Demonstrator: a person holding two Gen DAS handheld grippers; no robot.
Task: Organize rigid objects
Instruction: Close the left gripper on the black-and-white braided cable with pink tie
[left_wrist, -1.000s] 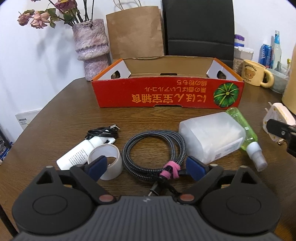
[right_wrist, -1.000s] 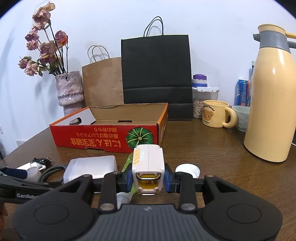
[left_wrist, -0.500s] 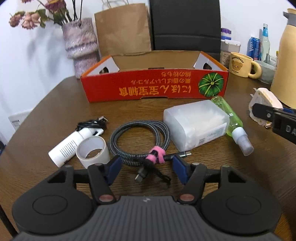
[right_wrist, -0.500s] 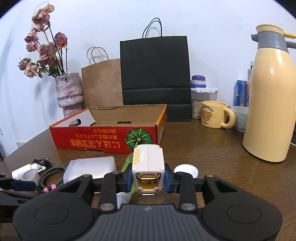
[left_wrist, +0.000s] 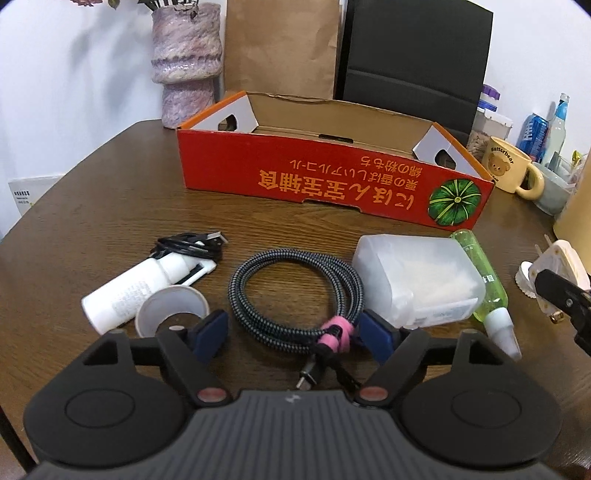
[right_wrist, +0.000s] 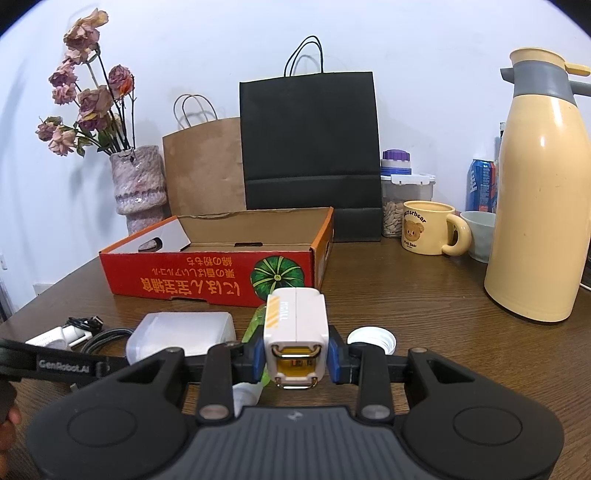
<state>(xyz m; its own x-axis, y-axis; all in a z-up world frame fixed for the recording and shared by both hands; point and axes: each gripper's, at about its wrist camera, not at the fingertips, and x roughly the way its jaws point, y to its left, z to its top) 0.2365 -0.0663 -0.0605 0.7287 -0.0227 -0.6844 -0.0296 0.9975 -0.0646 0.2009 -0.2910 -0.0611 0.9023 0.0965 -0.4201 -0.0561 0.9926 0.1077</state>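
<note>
flowers (left_wrist: 110, 3) cropped, spray bottle (right_wrist: 255, 325) half hidden

The brown table (left_wrist: 92, 221) carries a red box (left_wrist: 332, 181) at 12 o'clock, a vase (left_wrist: 186, 62) at 11, a mug (left_wrist: 511, 171) at 2, a cable (left_wrist: 291, 291) at centre, a white bottle (left_wrist: 129, 291) at 9.

A dark wooden table (left_wrist: 92, 206) stands against a plain white wall (right_wrist: 424, 74).

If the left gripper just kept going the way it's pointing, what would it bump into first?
Most likely the coiled grey braided cable with a pink strap, lying on the table between the left gripper's opening jaws. Depth is hard to judge; the red cardboard box lies well beyond.
</note>
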